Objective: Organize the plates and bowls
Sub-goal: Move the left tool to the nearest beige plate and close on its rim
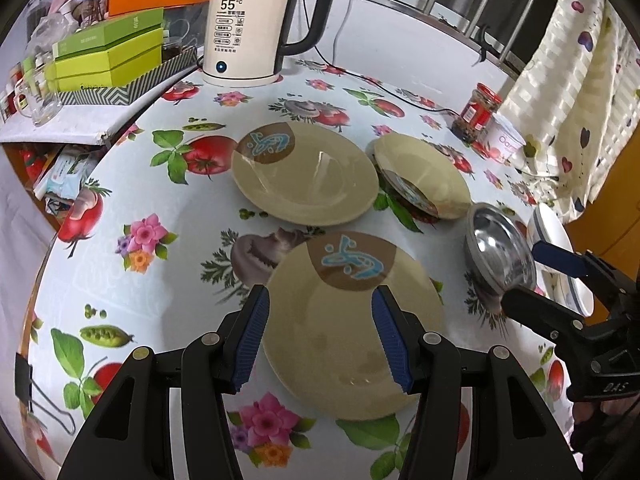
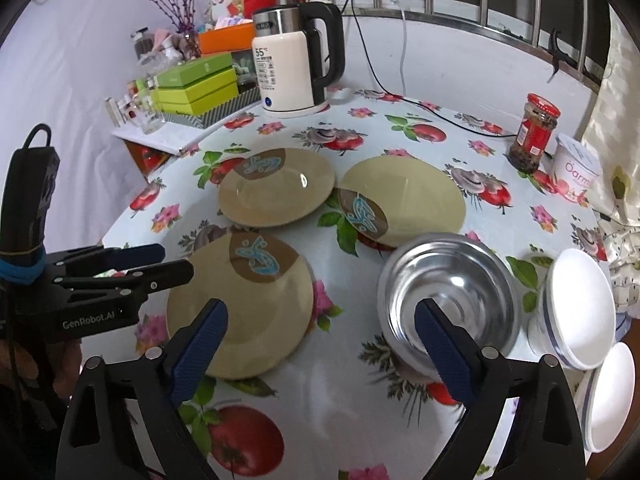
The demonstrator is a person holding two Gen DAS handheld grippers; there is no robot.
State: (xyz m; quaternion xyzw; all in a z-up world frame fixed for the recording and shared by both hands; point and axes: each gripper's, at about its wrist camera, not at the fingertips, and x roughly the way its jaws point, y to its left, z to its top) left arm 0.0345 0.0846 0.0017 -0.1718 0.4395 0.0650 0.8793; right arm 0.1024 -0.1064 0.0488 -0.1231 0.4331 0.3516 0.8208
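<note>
Left gripper (image 1: 320, 336), right gripper (image 2: 320, 344): apparently gaping, empty.

left wrist: looks steeply down over the bench (image 1: 160, 280), close above the nearest plate (image 1: 344, 344).
right wrist: same downward tilt, nearer the steel bowl (image 2: 448, 300).
shared: plates, kettle (image 2: 296, 68).

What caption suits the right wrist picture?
Open right tongs above a floral tablecloth, between a tan plate and a steel bowl.

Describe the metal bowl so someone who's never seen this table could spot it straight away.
Start at the white electric kettle at the back of the fruit-patterned table and come toward the near right edge. The steel bowl sits there, between the nearest tan plate and two white bowls. It is the only shiny, mirror-like dish.
</note>
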